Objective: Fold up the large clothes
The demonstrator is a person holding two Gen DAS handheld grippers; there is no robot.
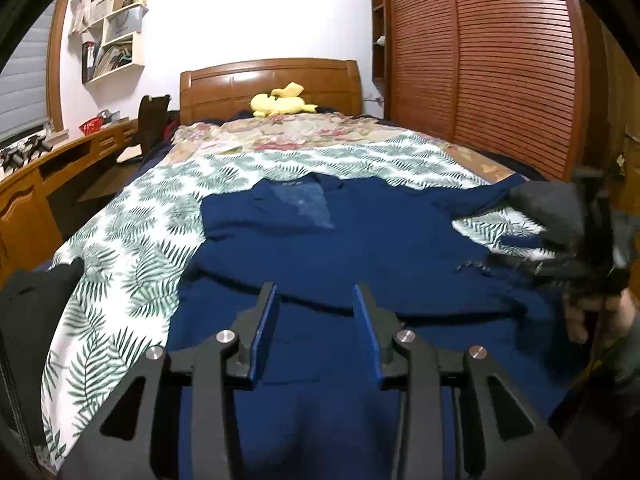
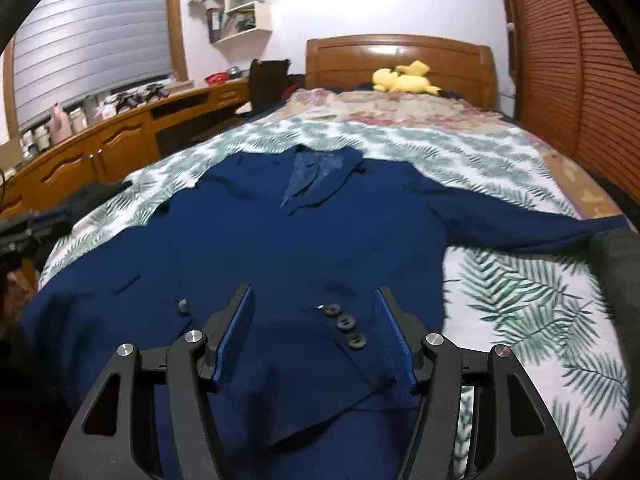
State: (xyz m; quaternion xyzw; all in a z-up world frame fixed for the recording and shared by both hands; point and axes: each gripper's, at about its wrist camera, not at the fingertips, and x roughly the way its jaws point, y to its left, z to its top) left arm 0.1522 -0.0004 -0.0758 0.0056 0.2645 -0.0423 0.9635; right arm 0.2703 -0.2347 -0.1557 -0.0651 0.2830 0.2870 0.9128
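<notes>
A navy blue jacket [image 1: 340, 248] lies front-up on the bed, collar toward the headboard; it also shows in the right wrist view [image 2: 280, 240]. Its right sleeve [image 2: 520, 220] stretches out to the right. A sleeve cuff with three dark buttons [image 2: 344, 322] lies folded across the lower front. My left gripper [image 1: 316, 292] is open, empty, just above the jacket's lower left part. My right gripper [image 2: 314, 296] is open, its fingers on either side of the buttoned cuff, holding nothing. The right gripper appears blurred at the right edge of the left wrist view [image 1: 576, 240].
The bed has a fern-print sheet [image 2: 528, 304] and a floral quilt [image 1: 288, 132]. A yellow plush toy [image 2: 404, 78] lies by the wooden headboard [image 1: 272, 84]. A wooden desk [image 2: 100, 152] runs along the left. A slatted wardrobe [image 1: 480, 60] stands at right. Dark clothing [image 1: 28, 304] lies at the bed's left edge.
</notes>
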